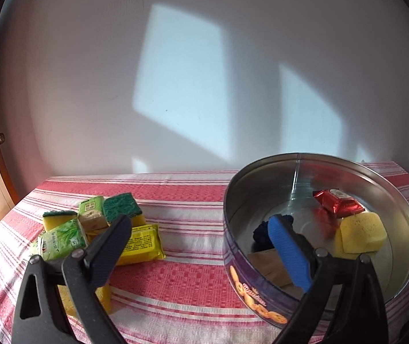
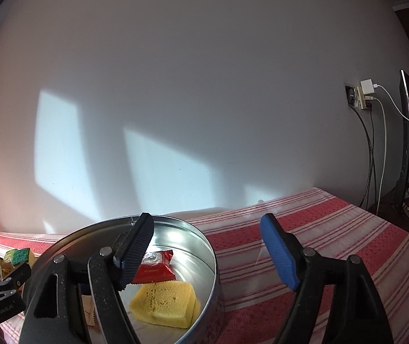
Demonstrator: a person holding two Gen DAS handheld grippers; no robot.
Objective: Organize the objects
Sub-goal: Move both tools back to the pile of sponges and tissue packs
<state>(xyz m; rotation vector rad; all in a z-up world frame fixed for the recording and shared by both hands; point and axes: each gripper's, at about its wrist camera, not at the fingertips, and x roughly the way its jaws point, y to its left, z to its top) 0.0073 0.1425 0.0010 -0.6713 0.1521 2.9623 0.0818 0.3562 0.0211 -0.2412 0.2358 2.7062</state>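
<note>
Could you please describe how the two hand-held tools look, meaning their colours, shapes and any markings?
Both look alike. The left tool has black plastic linkage arms joined by round silver rivets, with triangular cut-outs. One finger pad is black and ribbed, the other pad is bright blue and ribbed. The right tool has the same build. Seen from the right wrist view, the left tool's body shows faint printed lettering, too small to read. No cables or sleeves show.

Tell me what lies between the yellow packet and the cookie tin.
Nothing: in the left wrist view, only bare striped tablecloth separates the yellow packet from the cookie tin.
</note>
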